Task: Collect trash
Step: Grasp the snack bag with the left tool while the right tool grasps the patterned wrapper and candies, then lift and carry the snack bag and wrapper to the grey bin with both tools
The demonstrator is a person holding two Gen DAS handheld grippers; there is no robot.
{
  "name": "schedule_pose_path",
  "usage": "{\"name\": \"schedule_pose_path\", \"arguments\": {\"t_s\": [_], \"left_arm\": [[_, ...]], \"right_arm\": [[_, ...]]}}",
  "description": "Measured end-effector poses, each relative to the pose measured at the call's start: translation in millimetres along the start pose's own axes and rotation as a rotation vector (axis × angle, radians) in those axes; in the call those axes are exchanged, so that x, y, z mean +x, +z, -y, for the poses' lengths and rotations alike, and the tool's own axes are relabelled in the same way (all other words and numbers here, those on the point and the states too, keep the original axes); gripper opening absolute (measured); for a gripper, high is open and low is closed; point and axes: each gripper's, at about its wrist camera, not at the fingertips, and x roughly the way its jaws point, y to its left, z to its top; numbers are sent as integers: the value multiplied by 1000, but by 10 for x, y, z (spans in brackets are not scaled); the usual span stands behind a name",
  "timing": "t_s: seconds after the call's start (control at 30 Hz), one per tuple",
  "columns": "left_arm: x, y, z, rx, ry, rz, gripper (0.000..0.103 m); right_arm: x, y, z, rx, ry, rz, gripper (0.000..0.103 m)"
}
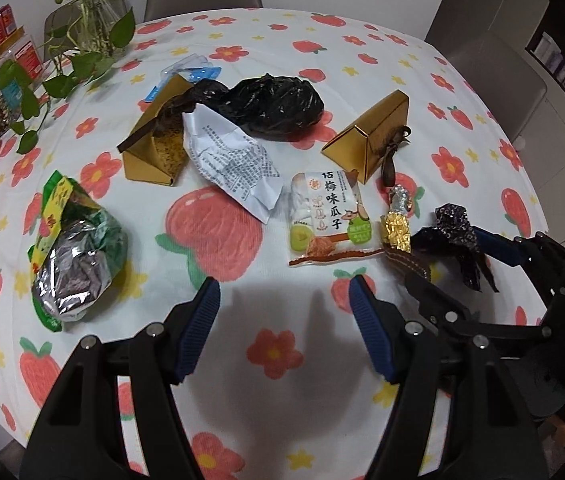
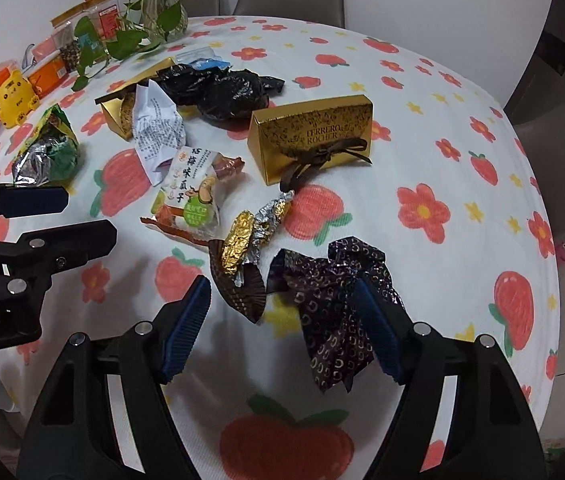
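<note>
**Loose wrappers on table; dark patterned wrapper lies at the right gripper's fingers**

The dark patterned wrapper [image 2: 334, 312] lies crumpled on the tablecloth [image 2: 442, 160] near the table's front edge. It drapes against the inner face of one finger of the right gripper [image 2: 284, 320]. The jaws stand wide and nothing is clamped. Judged thin, very light and limp, it would crush flat under the pads; the bunched upper folds offer the best hold, since the trailing tails may slip free.

Just beside it sit a gold foil [image 2: 238, 246] and a brown pleated paper cup [image 2: 242, 292], touching each other. Both look weightless and easily deformed.

Further in lie a seed packet [image 1: 328, 220], slick-surfaced and probably slippery, and a crumpled printed paper [image 1: 230, 160], stiff enough to grip at any ridge.

The left gripper [image 1: 284, 316] hovers over bare cloth before the seed packet, jaws wide and empty.

Containers: two gold boxes. The right one [image 2: 310, 136] is closed, with a ribbon bow; contents cannot be told. The left one [image 1: 154, 136] is open, with something speckled inside. A black plastic bag [image 1: 270, 104] sits between them, bunched; contents hidden. A torn green foil bag [image 1: 74, 248] lies gaping, showing its silver lining.

A plant vase [image 1: 94, 20] and jars [image 2: 94, 20] stand at the far edge, well apart.
</note>
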Motion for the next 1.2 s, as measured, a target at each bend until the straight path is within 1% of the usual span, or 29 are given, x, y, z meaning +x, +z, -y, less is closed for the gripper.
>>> {"name": "schedule_pose_path", "arguments": {"t_s": [0.07,0.13,0.2,0.3,0.43,0.5,0.57,0.77,0.83,0.9,0.97,1.03,1.2], "left_arm": [[74,26,21,19,-12,-4,67],[129,62,42,35,-23,-3,67],[178,105,63,43,-34,-3,67],[235,176,94,57,-44,-1,67],[277,259,134,67,-60,6,67],[307,298,137,63,-69,5,67],[341,326,138,56,-75,0,67],[448,367,171,52,-91,-28,67],[495,373,173,42,-100,-44,64],[526,373,184,36,-104,-49,55],[538,384,218,45,-92,-47,52],[544,389,231,47,-94,-47,44],[515,386,240,44,-90,-35,35]], "right_arm": [[11,0,13,-2,-12,13,71],[23,21,27,-5,-16,21,64],[47,58,45,-7,-22,21,55],[92,106,98,5,-11,18,48],[115,181,157,13,1,25,42],[124,204,171,8,8,29,35],[135,224,186,9,18,27,30],[156,264,234,2,43,26,21],[159,264,242,-5,50,26,20],[159,266,245,-6,49,25,19],[160,269,244,-14,50,25,19],[158,271,247,-19,53,26,19],[124,273,260,-26,64,33,18]]}}
